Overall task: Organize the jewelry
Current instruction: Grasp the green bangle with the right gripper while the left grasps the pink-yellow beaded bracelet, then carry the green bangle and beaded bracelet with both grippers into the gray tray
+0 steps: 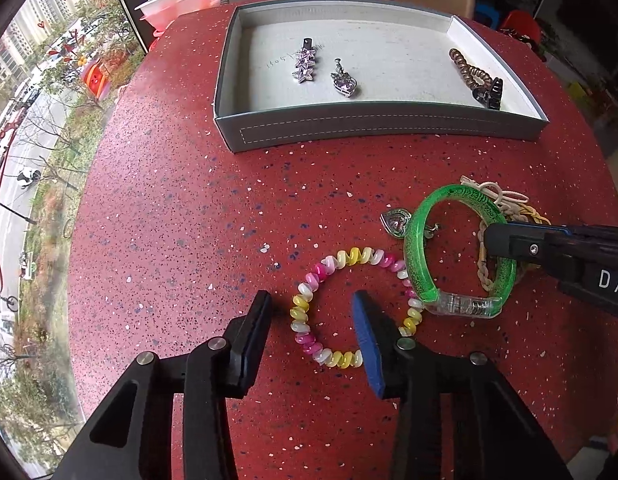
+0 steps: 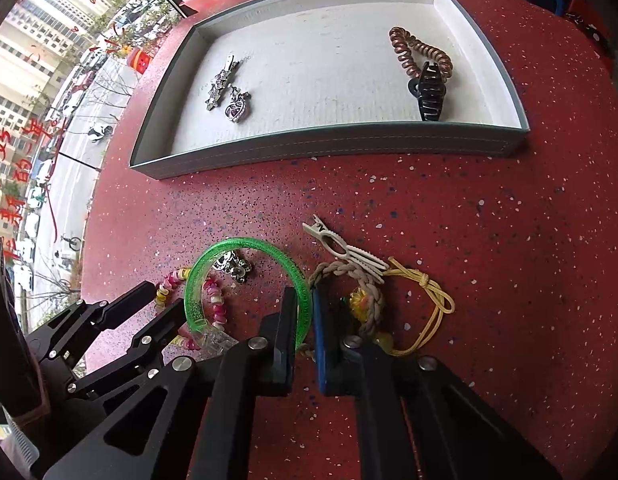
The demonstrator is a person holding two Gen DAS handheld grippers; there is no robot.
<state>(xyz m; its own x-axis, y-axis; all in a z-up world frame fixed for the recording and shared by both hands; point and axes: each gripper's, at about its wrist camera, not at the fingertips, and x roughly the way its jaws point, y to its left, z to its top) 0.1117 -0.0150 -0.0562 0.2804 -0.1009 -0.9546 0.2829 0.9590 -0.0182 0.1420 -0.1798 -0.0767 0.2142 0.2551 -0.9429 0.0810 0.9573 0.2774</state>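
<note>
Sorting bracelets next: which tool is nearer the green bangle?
Right. The right tool is clamped on the green bangle; the left tool straddles the spiral hair tie beside it.

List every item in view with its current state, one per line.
Right gripper: shut on green bangle, one side lifted.
Left gripper: open, straddling spiral bracelet, which lies flat on the table.
Tray: open-topped, holding four items.
Star clip: in tray.
Heart pendant: in tray.
Brown coil tie: in tray.
Black claw clip: in tray, touching the coil tie.
White clip: on table.
Yellow cord: on table, knotted.
</note>
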